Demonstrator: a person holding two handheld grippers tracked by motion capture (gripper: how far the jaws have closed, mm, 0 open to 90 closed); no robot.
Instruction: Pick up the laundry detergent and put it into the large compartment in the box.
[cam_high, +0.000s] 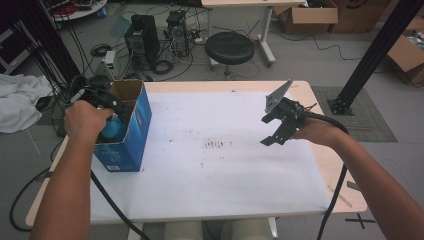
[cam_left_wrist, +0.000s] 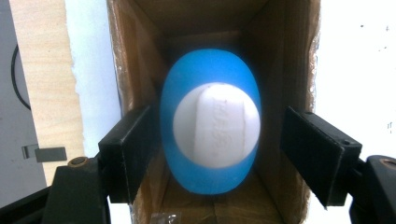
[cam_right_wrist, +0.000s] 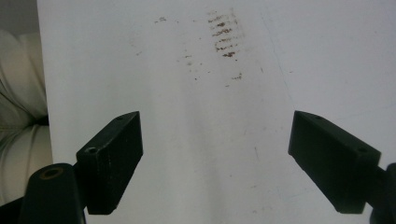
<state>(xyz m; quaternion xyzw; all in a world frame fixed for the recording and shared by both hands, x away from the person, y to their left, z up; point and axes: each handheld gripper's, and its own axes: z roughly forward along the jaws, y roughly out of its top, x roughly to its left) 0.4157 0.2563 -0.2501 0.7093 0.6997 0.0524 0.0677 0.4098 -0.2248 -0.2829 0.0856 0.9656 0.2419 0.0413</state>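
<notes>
A blue bottle (cam_left_wrist: 210, 70) with a white cap (cam_left_wrist: 216, 125) stands upright inside an open-topped blue carton (cam_high: 131, 131) with brown inner walls (cam_left_wrist: 140, 56), near the table's left edge. From above, the bottle (cam_high: 112, 129) peeks out behind a hand. My left gripper (cam_left_wrist: 217, 126) reaches down into the carton, open, one jaw on each side of the bottle; the left jaw is close to it, the right jaw stands clearly apart. My right gripper (cam_high: 272, 130) hovers over the white table sheet (cam_high: 225, 175) at the right, open and empty (cam_right_wrist: 217, 135).
Brown smudges (cam_high: 217, 145) mark the middle of the sheet. Beyond the table stand a black stool (cam_high: 229, 47), computer towers (cam_high: 142, 37), floor cables and cardboard boxes (cam_high: 307, 15). A black frame post (cam_high: 372, 55) rises at the right, white cloth (cam_high: 17, 100) lies far left.
</notes>
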